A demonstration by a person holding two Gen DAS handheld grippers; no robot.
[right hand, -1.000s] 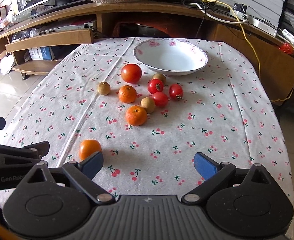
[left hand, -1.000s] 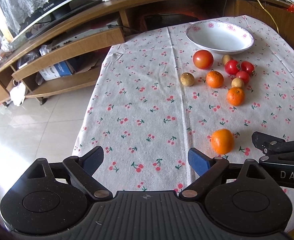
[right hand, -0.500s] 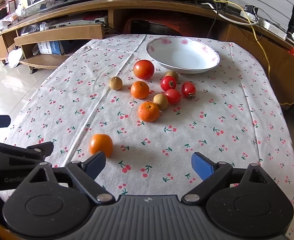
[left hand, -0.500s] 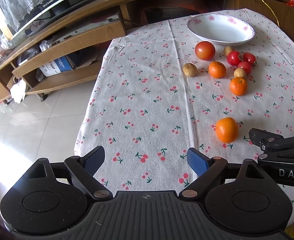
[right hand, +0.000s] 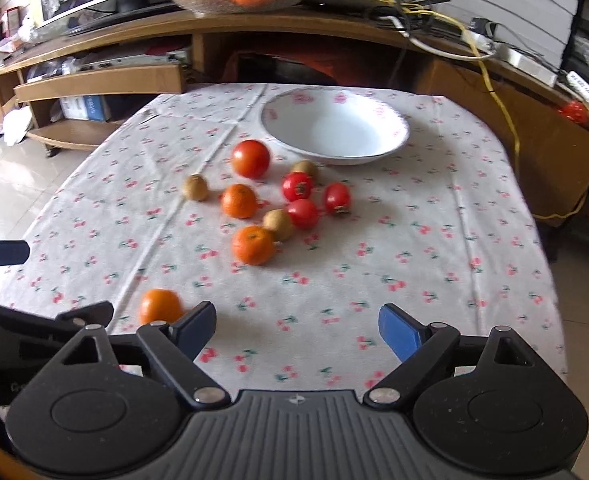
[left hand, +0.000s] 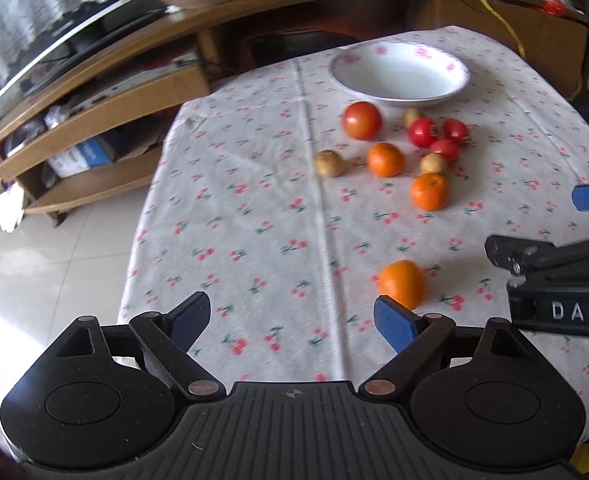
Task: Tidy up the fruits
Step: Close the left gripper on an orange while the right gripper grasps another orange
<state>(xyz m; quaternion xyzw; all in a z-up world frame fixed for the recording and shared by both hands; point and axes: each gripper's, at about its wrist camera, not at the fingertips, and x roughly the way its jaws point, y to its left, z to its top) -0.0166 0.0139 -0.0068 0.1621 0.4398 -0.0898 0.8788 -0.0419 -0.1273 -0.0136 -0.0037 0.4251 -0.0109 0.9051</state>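
While both grippers, L (left hand: 290,320) & R (right hand: 298,330), hover w/ fingers apart, nearest orange (right hand: 160,306) sits loose on tablecloth (right hand: 414,264).

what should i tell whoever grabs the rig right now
Left gripper: open, empty, above the near table edge.
Right gripper: open, empty, beside the left one.
White floral-rimmed bowl: empty, at the far end of the cherry-print tablecloth.
Nothing sorted yet. The lone orange mandarin sits nearest, just ahead of the left gripper's right finger. The rest cluster before the bowl: large red tomato, three small red tomatoes, two mandarins, three small brown fruits.
All ten remain.
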